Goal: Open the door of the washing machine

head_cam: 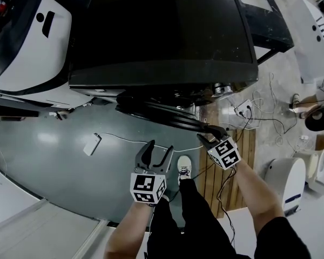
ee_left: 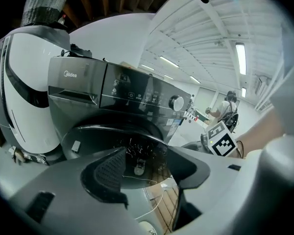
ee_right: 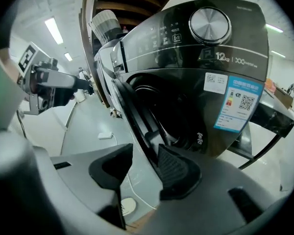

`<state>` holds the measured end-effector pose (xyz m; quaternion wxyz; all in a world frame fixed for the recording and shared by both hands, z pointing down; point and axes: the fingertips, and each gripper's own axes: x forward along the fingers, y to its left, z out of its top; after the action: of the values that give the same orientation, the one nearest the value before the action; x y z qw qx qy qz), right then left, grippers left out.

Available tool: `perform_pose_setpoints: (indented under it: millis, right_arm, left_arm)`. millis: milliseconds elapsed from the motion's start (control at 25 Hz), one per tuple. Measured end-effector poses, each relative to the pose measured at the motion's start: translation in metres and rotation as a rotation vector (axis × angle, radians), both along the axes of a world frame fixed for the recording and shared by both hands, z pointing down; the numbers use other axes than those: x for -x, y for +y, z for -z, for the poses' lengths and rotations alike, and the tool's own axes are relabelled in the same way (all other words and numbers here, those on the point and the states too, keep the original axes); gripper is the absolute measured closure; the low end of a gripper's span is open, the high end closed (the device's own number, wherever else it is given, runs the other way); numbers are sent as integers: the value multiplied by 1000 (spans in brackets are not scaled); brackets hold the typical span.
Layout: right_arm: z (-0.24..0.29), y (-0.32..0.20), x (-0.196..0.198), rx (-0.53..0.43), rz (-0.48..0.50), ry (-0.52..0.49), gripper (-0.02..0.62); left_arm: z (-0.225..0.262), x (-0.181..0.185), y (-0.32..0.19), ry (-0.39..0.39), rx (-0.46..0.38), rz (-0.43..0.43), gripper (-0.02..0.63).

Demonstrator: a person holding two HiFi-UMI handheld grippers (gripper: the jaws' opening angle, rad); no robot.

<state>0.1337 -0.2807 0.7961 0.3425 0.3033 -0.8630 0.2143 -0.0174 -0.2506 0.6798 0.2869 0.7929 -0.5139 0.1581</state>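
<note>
Dark front-load washing machine [head_cam: 162, 36], its door [head_cam: 167, 115] ajar, swung partway out from machine front, R gripper [head_cam: 209, 138] at door's free edge, jaws part-open straddling the rim w/ gap on one side, L gripper [head_cam: 155, 154] in front of machine, jaws wide, empty

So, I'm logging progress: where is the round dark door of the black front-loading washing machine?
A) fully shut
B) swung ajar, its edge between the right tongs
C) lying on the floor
B: the round dark door stands out from the black front-loading washing machine, its edge running between the right tongs.
</note>
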Motion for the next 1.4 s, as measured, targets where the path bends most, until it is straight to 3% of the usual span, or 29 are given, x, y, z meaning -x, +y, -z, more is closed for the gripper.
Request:
perform_pose_setpoints:
  millis: [360,720,920,1400]
  right_arm:
    - [32,57,15,11,42,-104,402]
    - [77,64,48,-49,-31,-226,403]
    - [89,70,66,-64,-25,-255,405]
    - [114,98,130,-76,31,-300,413]
  left_arm:
    - [-12,4,27,32,35,18,342]
    - [-23,15,50,68,83,64,342]
    - [-30,27,66,59,101,113,342]
    - [-39,93,122,29,145,228,342]
